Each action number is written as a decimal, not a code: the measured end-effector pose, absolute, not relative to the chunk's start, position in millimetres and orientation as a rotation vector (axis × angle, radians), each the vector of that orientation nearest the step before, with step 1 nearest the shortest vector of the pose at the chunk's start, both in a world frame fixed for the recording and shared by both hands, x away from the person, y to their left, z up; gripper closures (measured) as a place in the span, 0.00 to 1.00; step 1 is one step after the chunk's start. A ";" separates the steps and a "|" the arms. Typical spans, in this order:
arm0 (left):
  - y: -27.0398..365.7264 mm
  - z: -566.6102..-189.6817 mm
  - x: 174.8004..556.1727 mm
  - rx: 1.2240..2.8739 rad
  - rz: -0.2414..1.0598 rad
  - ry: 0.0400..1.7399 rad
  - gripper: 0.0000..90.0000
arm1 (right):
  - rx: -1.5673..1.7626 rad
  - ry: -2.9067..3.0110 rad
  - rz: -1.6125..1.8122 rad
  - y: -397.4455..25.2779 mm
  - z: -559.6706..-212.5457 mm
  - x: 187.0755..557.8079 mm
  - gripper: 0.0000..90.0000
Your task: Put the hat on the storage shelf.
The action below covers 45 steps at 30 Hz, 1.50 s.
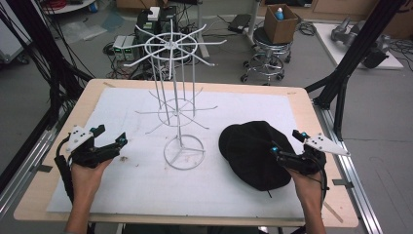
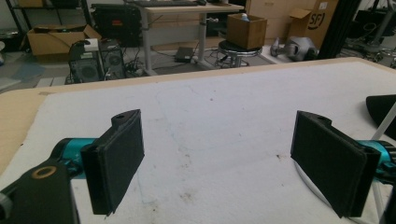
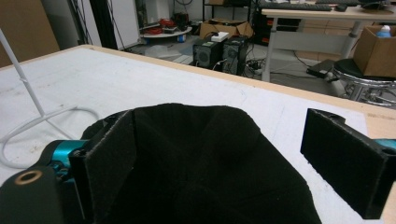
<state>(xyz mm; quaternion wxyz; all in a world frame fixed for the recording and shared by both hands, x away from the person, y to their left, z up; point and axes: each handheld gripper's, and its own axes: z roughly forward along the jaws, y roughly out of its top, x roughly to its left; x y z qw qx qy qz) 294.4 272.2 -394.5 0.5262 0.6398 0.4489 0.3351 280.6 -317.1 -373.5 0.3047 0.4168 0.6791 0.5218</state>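
A black cap (image 1: 253, 153) lies on the white mat (image 1: 136, 183) at the right, its brim toward the front. A white wire display stand (image 1: 176, 97) with hooked arms rises from a ring base (image 1: 184, 152) at the table's middle. My right gripper (image 1: 289, 141) stands open over the cap's right edge; in the right gripper view the cap (image 3: 196, 163) lies between and below the jaws. My left gripper (image 1: 111, 135) is open at the left, above bare mat, left of the stand's base. The left gripper view has nothing between its pads (image 2: 116, 158).
The wooden table (image 1: 311, 117) edges lie close to both hands. Black frame posts (image 1: 350, 63) stand at the right and cables (image 1: 53, 73) hang at the left. Beyond the table are a stool (image 1: 268, 53) with a cardboard box (image 1: 280, 22), and computer cases on the floor.
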 end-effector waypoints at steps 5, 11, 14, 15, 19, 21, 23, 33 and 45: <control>270.7 -395.8 294.1 1.541 0.798 1.070 0.19 | 1.084 1.806 1.373 -313.9 -373.0 280.7 0.12; 271.0 -396.5 294.4 1.541 0.796 1.074 0.19 | 1.066 1.841 1.363 -306.3 -374.7 282.3 0.12; 271.5 -397.2 294.2 1.541 0.793 1.074 0.19 | 1.078 1.847 1.359 -304.6 -377.3 284.1 0.12; 272.1 -397.2 294.0 1.543 0.796 1.072 0.19 | 1.074 1.850 1.357 -304.5 -377.6 284.8 0.12; 273.1 -397.6 293.3 1.536 0.795 1.077 0.19 | 1.081 1.850 1.361 -303.2 -378.4 286.4 0.12; 273.8 -397.9 293.0 1.535 0.793 1.082 0.19 | 1.089 1.861 1.355 -302.0 -379.4 287.3 0.12; 273.4 -398.0 293.0 1.535 0.794 1.082 0.19 | 1.088 1.882 1.352 -299.8 -381.5 289.3 0.12; 272.9 -399.3 293.0 1.541 0.790 1.083 0.19 | 1.104 1.961 1.292 -289.4 -392.3 297.9 0.12; 273.7 -400.0 292.0 1.544 0.789 1.085 0.19 | 1.105 2.024 1.252 -283.5 -396.9 303.2 0.21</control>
